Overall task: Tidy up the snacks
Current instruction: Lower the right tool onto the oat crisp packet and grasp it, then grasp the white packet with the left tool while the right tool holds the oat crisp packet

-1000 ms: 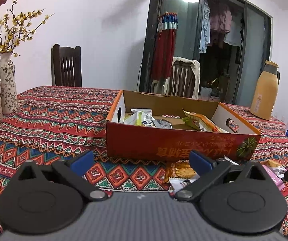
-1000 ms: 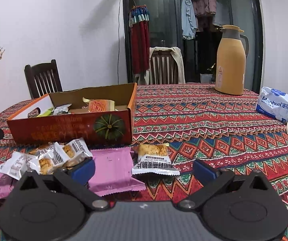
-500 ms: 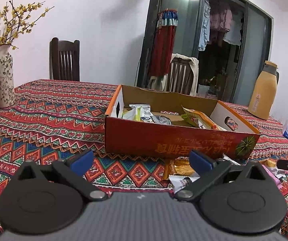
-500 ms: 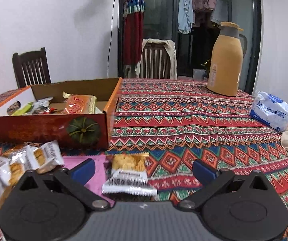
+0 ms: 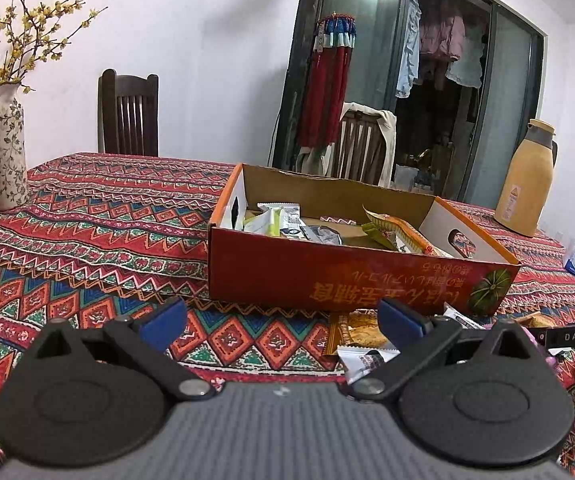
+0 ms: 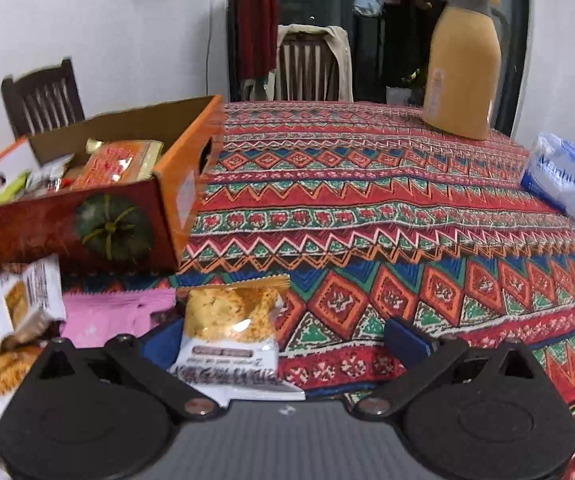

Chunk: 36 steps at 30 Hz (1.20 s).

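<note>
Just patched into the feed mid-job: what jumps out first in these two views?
The orange cardboard box in mid-table, open-topped and partly filled with wrapped snacks, stands out against the red zigzag tablecloth. More packets lie loose in front of it, and the right gripper, open, has a gold-and-white snack packet between its fingers. A tan thermos jug stands at the far right; the left gripper is open over bare cloth.

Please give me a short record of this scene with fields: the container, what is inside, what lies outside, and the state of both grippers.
container: open cardboard box on patterned tablecloth
inside: several snack packets, one orange packet
outside: crispy snack packet, pink packet, more packets in front of box
left gripper: open, empty
right gripper: open, crispy snack packet between fingers, not gripped
background: thermos jug, tissue pack
</note>
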Available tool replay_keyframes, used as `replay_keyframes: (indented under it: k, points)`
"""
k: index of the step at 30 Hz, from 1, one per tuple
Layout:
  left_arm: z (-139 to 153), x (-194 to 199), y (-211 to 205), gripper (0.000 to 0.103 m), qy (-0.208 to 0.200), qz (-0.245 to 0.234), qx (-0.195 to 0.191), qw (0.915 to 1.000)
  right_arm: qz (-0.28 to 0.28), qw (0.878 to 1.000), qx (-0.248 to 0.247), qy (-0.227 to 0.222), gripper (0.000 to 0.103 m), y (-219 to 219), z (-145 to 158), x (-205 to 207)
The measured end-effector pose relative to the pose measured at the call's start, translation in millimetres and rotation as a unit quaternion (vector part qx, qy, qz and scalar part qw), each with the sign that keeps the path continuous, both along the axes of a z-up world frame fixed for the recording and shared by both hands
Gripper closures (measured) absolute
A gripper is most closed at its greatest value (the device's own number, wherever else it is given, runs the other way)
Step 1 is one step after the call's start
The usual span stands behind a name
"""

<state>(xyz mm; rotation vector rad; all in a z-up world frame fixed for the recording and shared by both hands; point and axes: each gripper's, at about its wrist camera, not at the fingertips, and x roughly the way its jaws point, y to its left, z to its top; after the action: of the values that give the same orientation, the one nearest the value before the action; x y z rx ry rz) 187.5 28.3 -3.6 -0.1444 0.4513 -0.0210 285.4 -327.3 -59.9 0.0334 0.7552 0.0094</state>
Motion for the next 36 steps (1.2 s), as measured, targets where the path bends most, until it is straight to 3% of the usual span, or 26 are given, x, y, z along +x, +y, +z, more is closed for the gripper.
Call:
replay_keyframes:
  k: [9,12,16,20,26,32,36]
  points:
    - [0.3,-0.6,0.5,0.000,-0.002,0.003,-0.003,1.0000,0.016,1.000,-0.003,0.000,0.000,4.5,-0.5,0.4]
    - [0.3,-0.6,0.8,0.000,-0.002,0.004,-0.003,1.0000,0.034,0.999,-0.004,-0.016,0.015,9.7,0.9,-5.5]
    - [0.2,-0.1,1.7,0.000,0.000,0.007,-0.005,1.0000,0.062,0.997,0.000,-0.038,0.061,16.5,2.9,-13.2]
    - [0.1,1.3,3.8,0.000,0.002,0.011,-0.008,0.9999,0.061,0.997,-0.010,-0.050,0.063,19.6,6.2,-16.9]
    - [0.1,1.8,3.6,0.000,0.005,0.009,-0.007,0.9999,0.035,0.992,-0.012,-0.117,0.063,24.2,23.1,-50.4]
    - [-0.6,2.6,3.2,0.000,0.007,0.009,-0.005,0.9999,0.037,0.983,0.021,-0.177,0.063,37.9,37.9,-87.5]
    - [-1.3,4.2,2.7,0.000,0.010,0.010,-0.004,0.9999,0.042,0.980,0.031,-0.193,0.063,47.7,37.0,-95.2]
